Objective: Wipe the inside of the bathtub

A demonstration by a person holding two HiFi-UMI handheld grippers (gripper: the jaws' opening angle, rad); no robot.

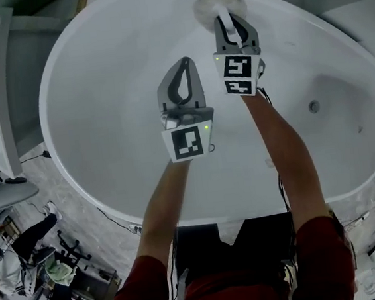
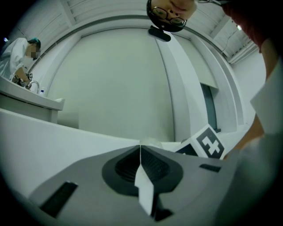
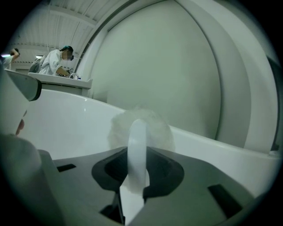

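Note:
A white oval bathtub (image 1: 104, 121) fills the head view. My right gripper (image 1: 229, 23) is shut on the white handle (image 3: 137, 150) of a fluffy round brush (image 1: 217, 3), whose head presses against the tub's far inner wall. In the right gripper view the fluffy brush head (image 3: 141, 128) shows just beyond the jaws. My left gripper (image 1: 182, 70) hangs over the tub's middle, shut with nothing between its jaws. In the left gripper view the left gripper (image 2: 140, 150) has its jaws meeting in a line, and the marker cube (image 2: 204, 145) of the other gripper shows beyond it.
The drain (image 1: 313, 106) sits in the tub's floor at the right. A cable (image 1: 32, 158) runs over the floor left of the tub, with chairs and clutter (image 1: 46, 261) at the lower left. A person (image 3: 57, 61) stands at a counter far off.

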